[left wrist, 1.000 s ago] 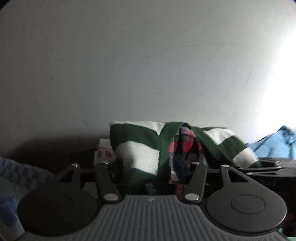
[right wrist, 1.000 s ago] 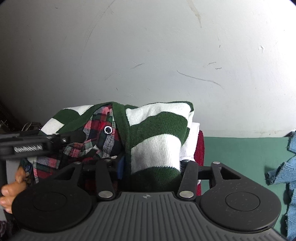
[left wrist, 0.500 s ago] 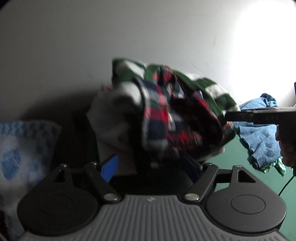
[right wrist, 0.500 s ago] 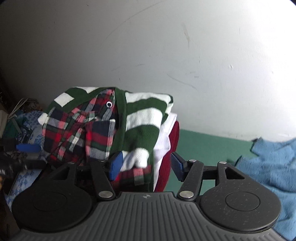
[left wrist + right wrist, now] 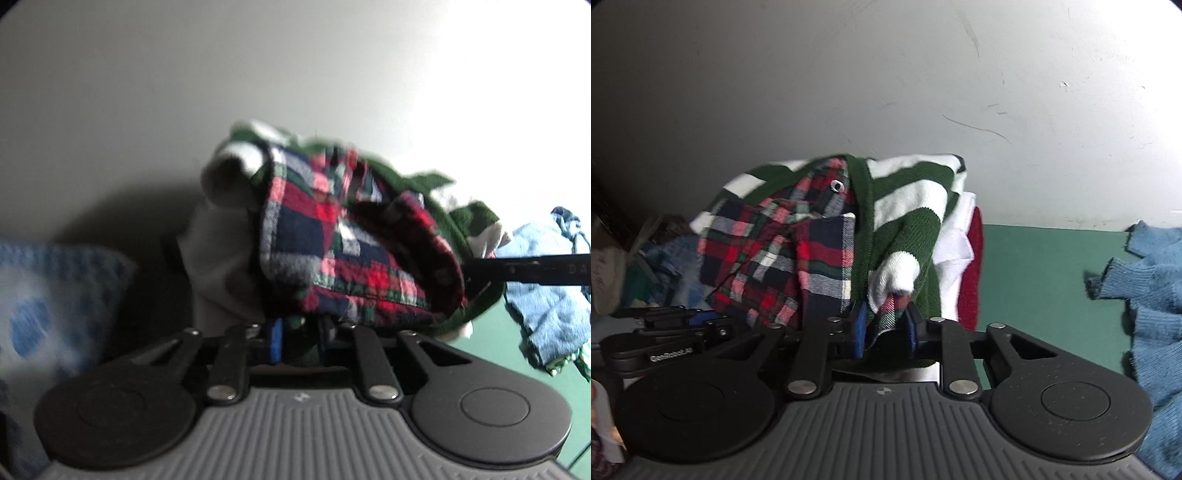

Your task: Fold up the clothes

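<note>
Both my tongs are closing now where a moment ago they gaped wide. My right gripper [image 5: 884,328] narrows onto the hem of the plaid-and-green-striped garment [image 5: 827,236], and cloth sits pinched between its blue pads. My left gripper [image 5: 299,341] closes under the same bundle [image 5: 351,251], fabric between its pads, though blur hides how firmly. The garment hangs bunched just ahead of both tongs, above the green table [image 5: 1034,266], with the blue knit [image 5: 1152,295] off to my right. I judge this a fresh two-handed grip, ready for spreading the piece flat to fold.
</note>
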Demonstrator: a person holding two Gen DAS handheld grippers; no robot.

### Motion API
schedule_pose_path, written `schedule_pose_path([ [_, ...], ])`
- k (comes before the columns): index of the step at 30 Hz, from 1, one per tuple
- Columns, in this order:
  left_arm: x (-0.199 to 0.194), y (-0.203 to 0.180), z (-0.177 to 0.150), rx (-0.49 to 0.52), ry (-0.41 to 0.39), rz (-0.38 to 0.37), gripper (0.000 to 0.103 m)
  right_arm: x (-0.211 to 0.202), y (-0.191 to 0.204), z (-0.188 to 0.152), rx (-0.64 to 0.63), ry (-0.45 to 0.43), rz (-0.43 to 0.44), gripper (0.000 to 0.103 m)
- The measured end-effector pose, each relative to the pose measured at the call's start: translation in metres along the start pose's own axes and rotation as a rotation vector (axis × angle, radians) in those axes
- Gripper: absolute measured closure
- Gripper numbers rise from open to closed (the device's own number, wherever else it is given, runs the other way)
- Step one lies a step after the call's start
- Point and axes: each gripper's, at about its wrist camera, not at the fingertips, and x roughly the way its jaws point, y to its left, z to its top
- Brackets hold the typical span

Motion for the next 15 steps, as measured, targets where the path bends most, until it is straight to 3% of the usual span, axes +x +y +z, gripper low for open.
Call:
schedule_pose_path([
  [2,-0.006,0.005,0.009,0.007,-0.023,0.002,0.087,-0.003,0.006,0.003,0.018,-0.03,0.032,0.081],
  [5,0.014,0.004,0.008,0.052,0.021,0.035,0.086,0.012,0.013,0.001,-0.017,-0.029,-0.033,0.081],
  [7,0.027,0.003,-0.001,0.079,0.038,0.073,0.085,0.029,0.01,-0.005,-0.024,0.002,-0.056,0.081],
  [9,0.032,0.006,-0.007,0.067,0.032,0.084,0.083,0.038,0.005,-0.012,0.001,0.029,-0.026,0.08],
  [12,0.024,0.009,-0.011,0.071,0.018,0.077,0.077,0.025,0.006,-0.014,-0.024,0.011,-0.015,0.071],
  [15,0.019,0.008,-0.014,0.082,0.019,0.071,0.07,-0.006,0.004,-0.013,-0.048,-0.097,-0.049,0.059],
])
